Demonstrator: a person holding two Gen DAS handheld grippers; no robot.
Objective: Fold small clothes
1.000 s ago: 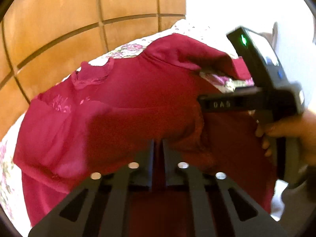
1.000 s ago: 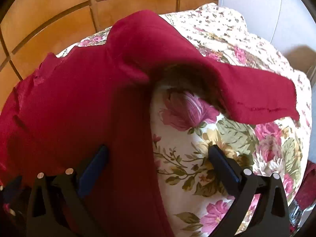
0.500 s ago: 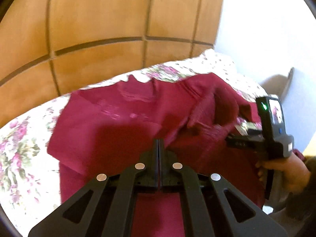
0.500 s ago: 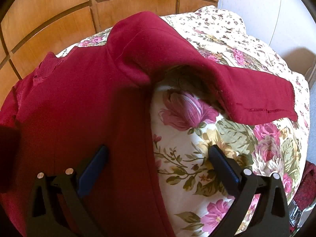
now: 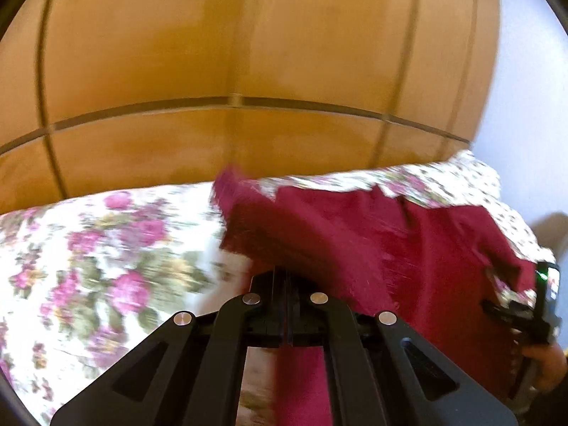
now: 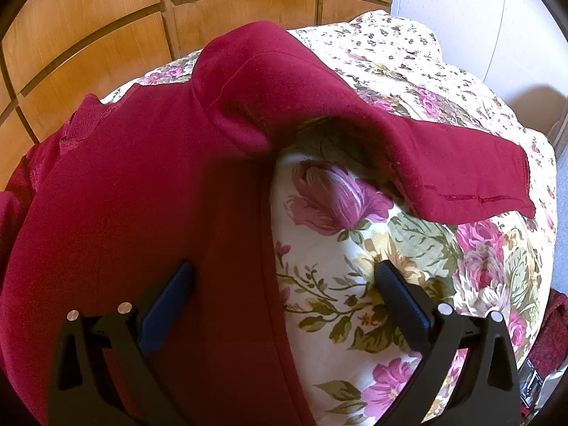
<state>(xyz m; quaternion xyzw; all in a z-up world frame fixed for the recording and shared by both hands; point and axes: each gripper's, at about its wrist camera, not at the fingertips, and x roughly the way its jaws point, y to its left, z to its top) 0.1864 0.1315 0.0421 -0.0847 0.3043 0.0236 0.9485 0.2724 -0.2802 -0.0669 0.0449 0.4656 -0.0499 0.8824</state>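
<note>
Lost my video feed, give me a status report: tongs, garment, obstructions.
Left tongs shut on red top, lifting one side. Right tongs open, straddling its side edge over floral bedspread. Sleeve lies unfolded. Nothing blocking.

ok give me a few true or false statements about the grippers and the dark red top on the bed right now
1. The left gripper has its fingers closed on the dark red knit top. True.
2. The right gripper is clamped on the sleeve. False: its jaws are wide apart, one finger over the top's body, the other over the floral bedspread.
3. The sleeve lies spread out to the side over the bedspread. True.
4. The bedspread is plain white. False: it carries pink roses and green leaves.
5. Behind the bed is a wooden panelled wall. True.
</note>
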